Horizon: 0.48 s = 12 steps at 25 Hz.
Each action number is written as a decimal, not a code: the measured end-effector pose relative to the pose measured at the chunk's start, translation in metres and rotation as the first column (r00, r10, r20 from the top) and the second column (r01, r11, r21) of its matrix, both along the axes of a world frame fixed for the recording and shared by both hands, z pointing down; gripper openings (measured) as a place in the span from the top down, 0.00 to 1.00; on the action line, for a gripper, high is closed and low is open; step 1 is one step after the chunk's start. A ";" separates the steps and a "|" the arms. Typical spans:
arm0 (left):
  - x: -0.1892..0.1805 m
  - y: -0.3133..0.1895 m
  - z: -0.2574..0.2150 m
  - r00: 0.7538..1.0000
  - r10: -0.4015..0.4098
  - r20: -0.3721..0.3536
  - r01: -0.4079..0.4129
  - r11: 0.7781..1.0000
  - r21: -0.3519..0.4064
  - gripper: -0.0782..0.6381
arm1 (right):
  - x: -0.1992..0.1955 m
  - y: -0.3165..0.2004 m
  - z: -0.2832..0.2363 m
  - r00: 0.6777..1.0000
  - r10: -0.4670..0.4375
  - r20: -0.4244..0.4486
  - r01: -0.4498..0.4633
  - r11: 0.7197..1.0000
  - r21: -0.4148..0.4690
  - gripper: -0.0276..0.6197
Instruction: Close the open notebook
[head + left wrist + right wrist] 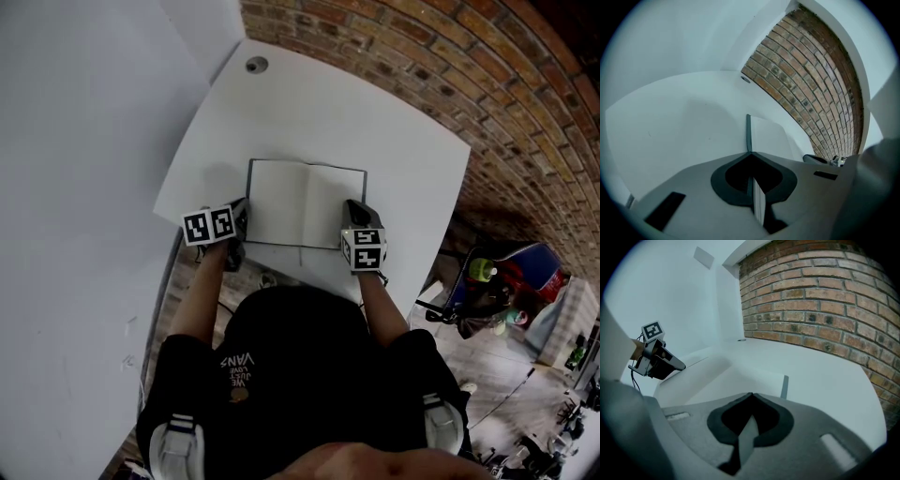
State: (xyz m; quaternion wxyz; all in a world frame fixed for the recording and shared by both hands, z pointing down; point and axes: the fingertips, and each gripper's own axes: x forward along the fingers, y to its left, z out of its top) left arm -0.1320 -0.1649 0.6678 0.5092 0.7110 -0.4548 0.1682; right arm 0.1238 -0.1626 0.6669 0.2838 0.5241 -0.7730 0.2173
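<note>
On the smooth white table (pixel 328 103), a rectangular notebook (pixel 305 202) lies open.

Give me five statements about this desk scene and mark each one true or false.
1. The notebook lies open on the white table. True.
2. The left tongs gape wide. False: they are shut, at the notebook's left edge.
3. The right tongs sit near the notebook's right edge. True.
4. The wall is tiled green. False: it is bare brick.
5. A pen rests on the pages. False: the pages are bare.
</note>
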 end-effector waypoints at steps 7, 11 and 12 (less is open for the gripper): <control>0.003 -0.002 -0.008 0.997 -0.005 -0.081 0.005 1.000 0.002 0.88 | 0.001 -0.001 0.000 1.000 0.003 -0.003 -0.003 1.000 -0.002 0.96; 0.006 -0.004 -0.012 0.992 0.004 -0.124 -0.003 1.000 0.003 0.88 | 0.002 0.000 0.000 1.000 0.001 -0.001 -0.001 1.000 -0.002 0.96; 0.006 -0.003 -0.013 0.992 0.011 -0.124 -0.011 1.000 0.004 0.88 | 0.001 0.000 0.000 1.000 0.000 0.001 0.000 1.000 -0.004 0.96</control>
